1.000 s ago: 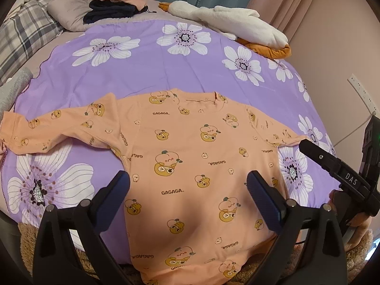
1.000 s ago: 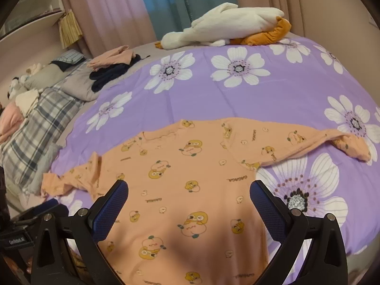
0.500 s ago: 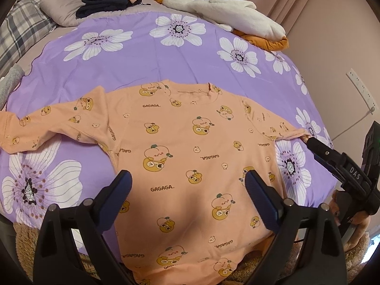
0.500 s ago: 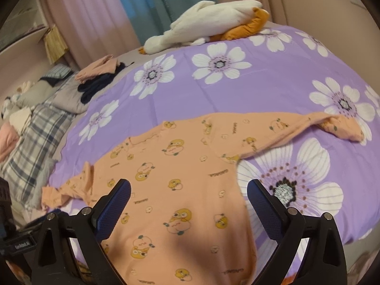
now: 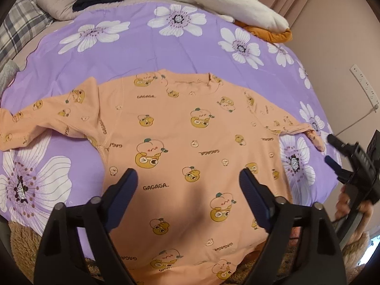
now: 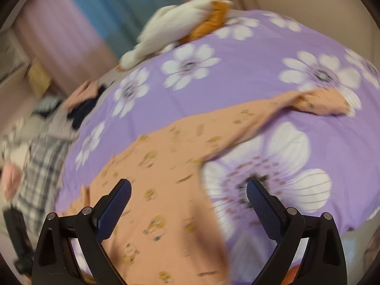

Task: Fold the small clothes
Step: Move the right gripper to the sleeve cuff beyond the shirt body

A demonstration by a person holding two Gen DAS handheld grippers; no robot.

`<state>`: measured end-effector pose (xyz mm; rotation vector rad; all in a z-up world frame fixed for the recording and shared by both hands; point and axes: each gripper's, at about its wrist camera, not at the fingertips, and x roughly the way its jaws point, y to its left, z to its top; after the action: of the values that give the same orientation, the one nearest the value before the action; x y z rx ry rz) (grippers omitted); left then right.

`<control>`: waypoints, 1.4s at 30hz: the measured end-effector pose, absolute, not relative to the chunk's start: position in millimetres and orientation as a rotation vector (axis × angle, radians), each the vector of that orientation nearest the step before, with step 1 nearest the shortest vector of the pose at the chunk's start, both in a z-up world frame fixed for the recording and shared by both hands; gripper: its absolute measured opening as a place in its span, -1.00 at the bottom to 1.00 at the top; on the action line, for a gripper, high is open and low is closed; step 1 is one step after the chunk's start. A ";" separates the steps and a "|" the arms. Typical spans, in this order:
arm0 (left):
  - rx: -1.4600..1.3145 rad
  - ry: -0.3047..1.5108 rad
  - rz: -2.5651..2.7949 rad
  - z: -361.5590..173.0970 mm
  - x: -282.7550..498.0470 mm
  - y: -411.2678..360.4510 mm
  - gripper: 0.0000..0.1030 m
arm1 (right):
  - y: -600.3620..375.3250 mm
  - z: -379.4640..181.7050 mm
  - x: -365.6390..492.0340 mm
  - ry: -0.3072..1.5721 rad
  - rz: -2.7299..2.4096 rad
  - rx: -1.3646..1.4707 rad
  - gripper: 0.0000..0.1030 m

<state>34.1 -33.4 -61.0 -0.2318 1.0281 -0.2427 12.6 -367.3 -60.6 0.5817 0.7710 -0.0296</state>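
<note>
Left gripper [image 5: 187, 180], jaws wide apart and holding nothing, hovers over the lower body of an orange long-sleeved shirt [image 5: 180, 142]. Right gripper [image 6: 188, 191], jaws also apart, frames the shirt's side edge. Shirt lies flat on a purple flowered bedspread [image 5: 133, 54].

A home bedroom is shown: a bed [image 5: 142, 54] covered in purple floral bedding, pillows [image 5: 59, 4], curtains [image 6: 99, 11] and a plush toy [image 5: 225, 2]

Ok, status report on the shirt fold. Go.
Left gripper open, empty, over shirt body. Right gripper open, empty, by the right side seam. Orange shirt flat on purple bedspread, sleeves out, unfolded. Nothing on the shirt.
</note>
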 end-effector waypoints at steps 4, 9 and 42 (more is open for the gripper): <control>-0.233 1.075 -0.221 -74.6 38.1 -34.3 0.61 | -441.5 -78.5 21.4 0.792 -0.150 0.741 0.80; -0.238 1.108 -0.202 -83.5 42.4 -34.5 0.61 | -521.5 -96.2 59.3 0.825 -0.305 0.876 0.60; -0.218 1.155 -0.156 -98.0 54.2 -27.2 0.61 | -587.6 -154.1 13.7 0.694 -0.468 1.069 -0.92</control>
<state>54.2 -27.2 -98.0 -0.2176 1.1549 -0.1563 13.7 -587.6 -154.1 1.0686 0.6939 -0.4677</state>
